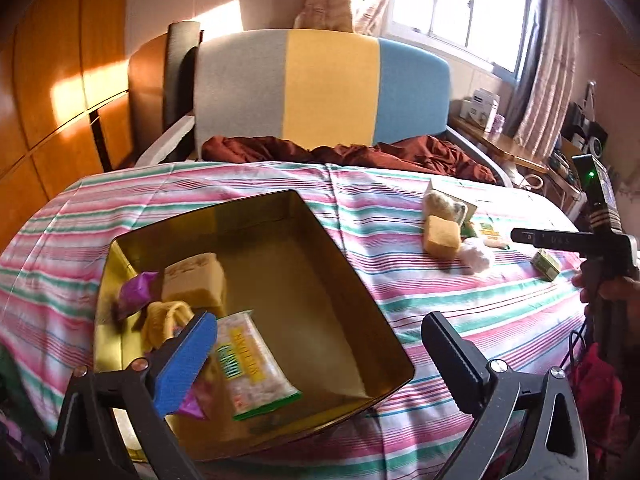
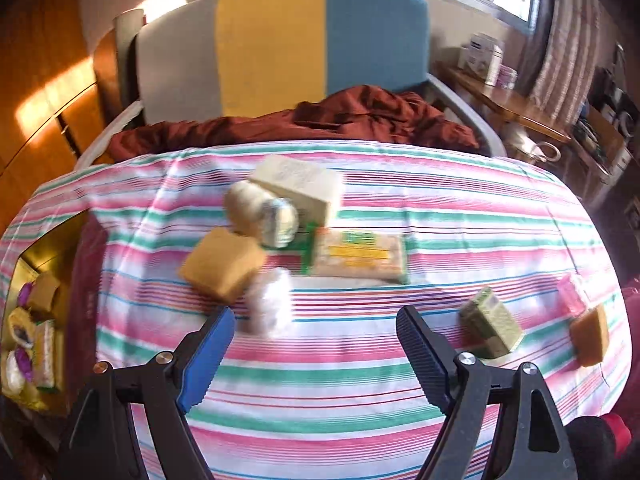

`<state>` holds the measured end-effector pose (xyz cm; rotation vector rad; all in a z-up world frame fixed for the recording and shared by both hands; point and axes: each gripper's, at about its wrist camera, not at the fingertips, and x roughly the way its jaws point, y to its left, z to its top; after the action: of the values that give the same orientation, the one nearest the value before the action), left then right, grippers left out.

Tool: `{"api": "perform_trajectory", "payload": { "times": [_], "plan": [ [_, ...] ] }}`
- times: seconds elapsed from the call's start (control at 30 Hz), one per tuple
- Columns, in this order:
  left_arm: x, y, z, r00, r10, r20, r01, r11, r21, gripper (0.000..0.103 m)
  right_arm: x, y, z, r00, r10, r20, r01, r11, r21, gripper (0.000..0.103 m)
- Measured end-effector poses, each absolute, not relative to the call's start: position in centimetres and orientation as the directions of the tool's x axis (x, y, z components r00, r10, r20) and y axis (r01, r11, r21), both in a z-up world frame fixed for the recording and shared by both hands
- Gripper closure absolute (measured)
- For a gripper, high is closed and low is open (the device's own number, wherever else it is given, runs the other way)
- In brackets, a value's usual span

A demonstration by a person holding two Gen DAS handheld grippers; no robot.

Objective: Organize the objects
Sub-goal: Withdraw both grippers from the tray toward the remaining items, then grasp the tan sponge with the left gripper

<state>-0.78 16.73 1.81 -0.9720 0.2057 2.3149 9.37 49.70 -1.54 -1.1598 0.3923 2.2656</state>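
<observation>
Right wrist view: my right gripper [image 2: 316, 354] hangs with its jaws spread and nothing between them. Just ahead of its blue pad lies a white fluffy wad [image 2: 269, 304], with a yellow sponge block [image 2: 222, 264] touching it on the far left. Both look light and squashy, so I judge a pinch across the sponge's flat sides will hold best. The flat packet [image 2: 360, 256] beyond is probably slick film, better taken by an edge. A green box [image 2: 491, 330] sits right of my black pad.

My left gripper [image 1: 320, 360] is wide apart and empty above the gold tin [image 1: 384, 320], which already holds a sponge and packets.

Blur smears the heap; the roll's label is unreadable, and the tin is cut off at the right view's left edge.
</observation>
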Motion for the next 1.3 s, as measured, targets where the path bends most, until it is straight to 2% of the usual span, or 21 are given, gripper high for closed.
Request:
{"api": "perform_trajectory", "payload": {
  "times": [0.1,0.27,0.4,0.77,1.1,1.3],
  "plan": [
    [-0.5,20.2,2.1,-0.507,0.502,-0.700,-0.643,-0.762,-0.080,0.000,12.0,53.6,-2.6,-0.449,0.406,-0.796,-0.702,-0.711,0.033,0.018],
    [0.0,25.7,2.2,-0.465,0.527,-0.711,-0.719,-0.694,-0.044,0.000,15.5,57.9,-4.2,-0.488,0.319,-0.812,-0.796,-0.544,0.265,0.018],
    [-0.6,30.2,1.5,-0.424,0.525,-0.738,-0.761,-0.649,-0.024,0.000,15.6,58.2,-4.5,-0.518,0.265,-0.813,-0.780,-0.536,0.322,0.018],
    [-6.2,39.4,-2.8,-0.340,0.462,-0.819,-0.753,-0.655,-0.057,0.000,14.2,57.0,-4.8,-0.545,0.198,-0.815,-0.720,-0.609,0.334,0.018],
    [-9.3,44.7,-6.6,-0.303,0.415,-0.858,-0.758,-0.651,-0.047,0.000,13.7,56.7,-5.2,-0.535,0.170,-0.827,-0.705,-0.630,0.327,0.018],
    [-11.4,45.8,-8.8,-0.274,0.403,-0.873,-0.725,-0.683,-0.088,0.001,13.4,56.6,-5.3,-0.528,0.164,-0.833,-0.703,-0.636,0.320,0.018]
  ]
}}
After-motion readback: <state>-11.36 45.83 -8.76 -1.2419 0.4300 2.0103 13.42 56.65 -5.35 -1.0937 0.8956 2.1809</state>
